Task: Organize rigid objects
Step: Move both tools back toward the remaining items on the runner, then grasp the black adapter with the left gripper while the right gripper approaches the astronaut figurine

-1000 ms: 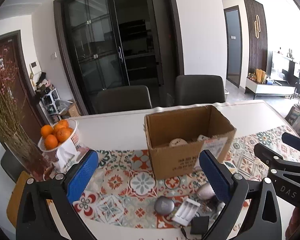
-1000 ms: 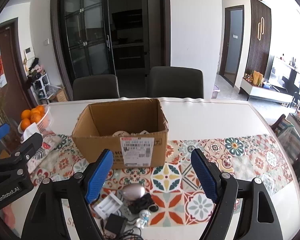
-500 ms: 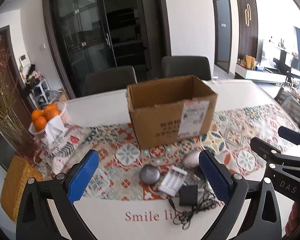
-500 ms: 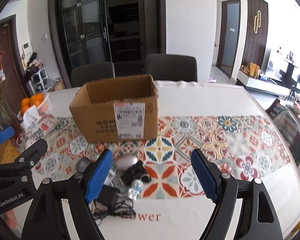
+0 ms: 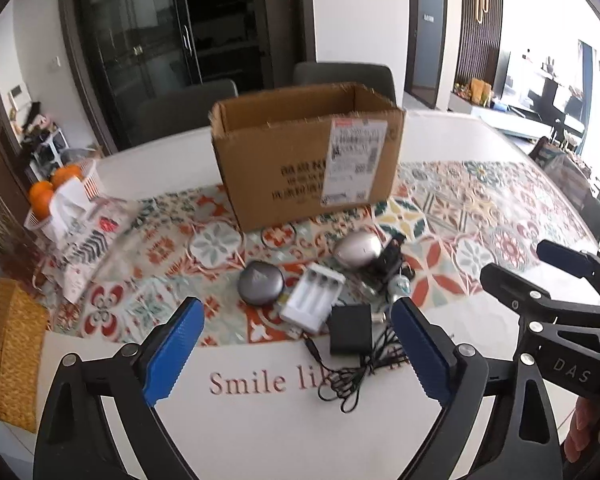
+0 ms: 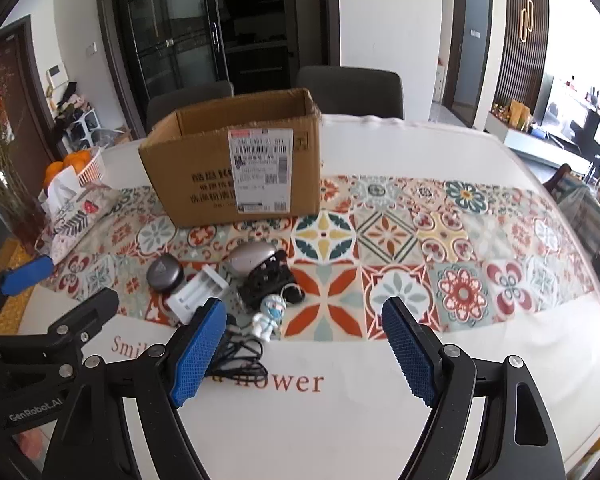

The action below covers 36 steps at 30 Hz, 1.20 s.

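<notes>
An open cardboard box [image 5: 308, 156] [image 6: 236, 168] stands on the patterned table runner. In front of it lie a grey round case [image 5: 260, 288] [image 6: 164, 274], a white battery charger [image 5: 312, 300] [image 6: 196, 292], a silver oval case [image 5: 358, 248] [image 6: 252, 254], a black adapter [image 5: 350, 330] with a tangled cable [image 5: 352, 376] [image 6: 240, 356], a black toy [image 6: 266, 280] and a small white figurine [image 6: 268, 316]. My left gripper [image 5: 296, 354] is open and empty above the table edge near the pile. My right gripper [image 6: 304, 350] is open and empty to the pile's right.
A white basket of oranges [image 5: 60, 188] [image 6: 80, 164] and a tissue pack [image 5: 66, 208] stand at the left. A yellow woven object [image 5: 8, 352] lies at the left table edge. Two dark chairs [image 6: 348, 90] stand behind the table.
Both grippers have pulled back from the box and tilted down toward the near table edge. The loose items in front of the box now sit in fuller view. Both grippers stay open.
</notes>
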{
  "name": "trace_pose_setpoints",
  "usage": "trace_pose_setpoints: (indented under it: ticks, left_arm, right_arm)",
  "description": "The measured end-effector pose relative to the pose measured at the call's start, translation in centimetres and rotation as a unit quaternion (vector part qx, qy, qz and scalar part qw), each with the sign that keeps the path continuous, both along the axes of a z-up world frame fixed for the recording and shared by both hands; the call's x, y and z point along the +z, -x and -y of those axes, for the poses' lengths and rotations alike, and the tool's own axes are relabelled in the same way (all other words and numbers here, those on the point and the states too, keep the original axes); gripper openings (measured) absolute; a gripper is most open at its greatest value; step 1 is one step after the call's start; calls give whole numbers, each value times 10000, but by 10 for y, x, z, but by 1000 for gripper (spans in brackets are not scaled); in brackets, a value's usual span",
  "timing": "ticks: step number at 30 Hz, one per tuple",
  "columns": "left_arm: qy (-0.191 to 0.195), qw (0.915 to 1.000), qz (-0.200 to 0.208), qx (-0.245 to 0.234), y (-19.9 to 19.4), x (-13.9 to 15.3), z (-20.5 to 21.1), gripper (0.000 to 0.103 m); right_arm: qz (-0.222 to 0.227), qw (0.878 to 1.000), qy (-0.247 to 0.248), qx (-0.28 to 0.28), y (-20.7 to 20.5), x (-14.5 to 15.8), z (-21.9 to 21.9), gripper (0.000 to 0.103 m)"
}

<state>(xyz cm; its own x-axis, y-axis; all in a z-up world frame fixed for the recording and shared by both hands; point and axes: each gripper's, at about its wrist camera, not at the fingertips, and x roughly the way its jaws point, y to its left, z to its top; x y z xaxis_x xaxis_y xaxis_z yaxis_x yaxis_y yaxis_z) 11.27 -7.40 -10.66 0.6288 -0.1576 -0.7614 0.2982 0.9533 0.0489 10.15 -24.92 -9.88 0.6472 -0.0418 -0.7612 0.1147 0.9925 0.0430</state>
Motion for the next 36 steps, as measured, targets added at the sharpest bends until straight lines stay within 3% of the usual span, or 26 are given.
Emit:
trace_pose_setpoints:
  ticks: [16, 36]
  left_arm:
    - [-38, 9953, -923, -294, -25, -62, 26, 77]
    - [92, 9807, -1928, -311, -54, -115, 39, 55]
  right_arm:
    - [-426, 9990, -50, -92, -5, -45, 13, 80]
    - [-855, 9961, -104, -192, -23, -78, 19, 80]
